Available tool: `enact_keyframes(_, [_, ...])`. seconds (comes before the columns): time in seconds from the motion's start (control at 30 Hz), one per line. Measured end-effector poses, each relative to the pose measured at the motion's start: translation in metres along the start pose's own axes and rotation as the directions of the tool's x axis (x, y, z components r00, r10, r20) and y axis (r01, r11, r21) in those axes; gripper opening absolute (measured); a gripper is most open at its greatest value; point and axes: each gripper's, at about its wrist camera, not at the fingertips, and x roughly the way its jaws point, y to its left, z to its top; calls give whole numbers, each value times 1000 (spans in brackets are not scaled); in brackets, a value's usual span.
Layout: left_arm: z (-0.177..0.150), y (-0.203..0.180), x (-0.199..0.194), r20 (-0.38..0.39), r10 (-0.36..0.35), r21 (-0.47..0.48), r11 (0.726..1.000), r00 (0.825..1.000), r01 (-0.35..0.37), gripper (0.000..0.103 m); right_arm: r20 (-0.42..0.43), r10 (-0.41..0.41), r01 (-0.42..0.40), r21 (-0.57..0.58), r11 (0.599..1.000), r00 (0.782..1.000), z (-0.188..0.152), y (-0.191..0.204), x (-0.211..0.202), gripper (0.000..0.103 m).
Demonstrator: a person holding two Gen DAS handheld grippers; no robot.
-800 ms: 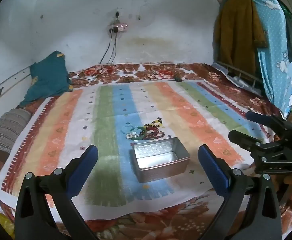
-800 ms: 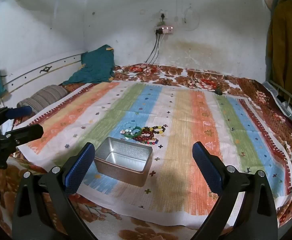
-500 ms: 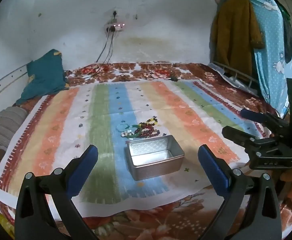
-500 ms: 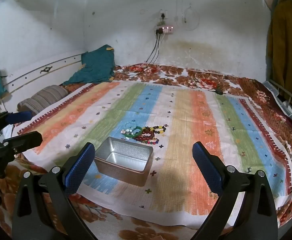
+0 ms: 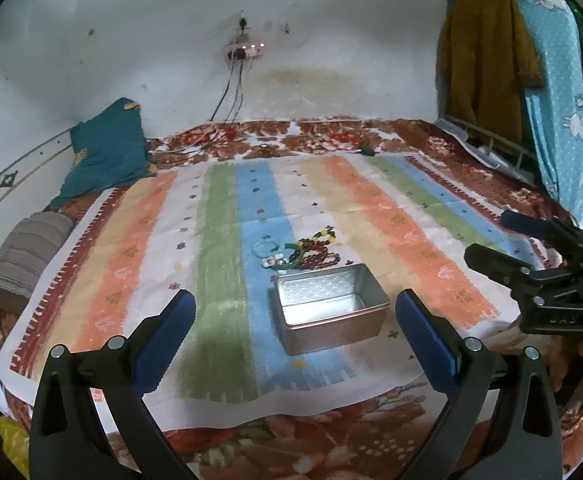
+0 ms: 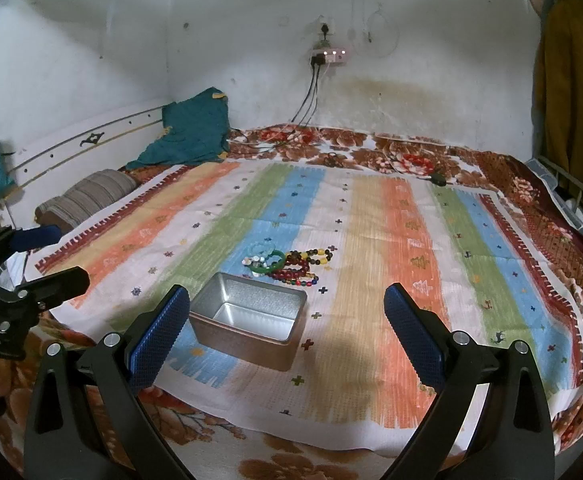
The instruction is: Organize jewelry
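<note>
We hold our left gripper (image 5: 295,336) with fingers spread wide, empty, above the near edge of the cloth (image 5: 219,216). The open tin (image 5: 327,312) sits on the blue stripe, the bracelets (image 5: 299,254) heaped just behind it. Our right gripper (image 6: 287,330) hangs likewise agape, holding nothing.
</note>
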Motion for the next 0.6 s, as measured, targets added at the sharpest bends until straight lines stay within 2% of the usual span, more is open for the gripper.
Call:
enact_keyframes(0.2, [1,4,-1,0,-14,-23,1000,1000,14,97,-2,-3,3,-2,1000,1000,-3,5,4,99])
enact_keyframes(0.6, [-2,0,2,-12,14,-2,1000,1000,-14,97,-7,11,-11,18,1000,1000,-3,-8,3,99])
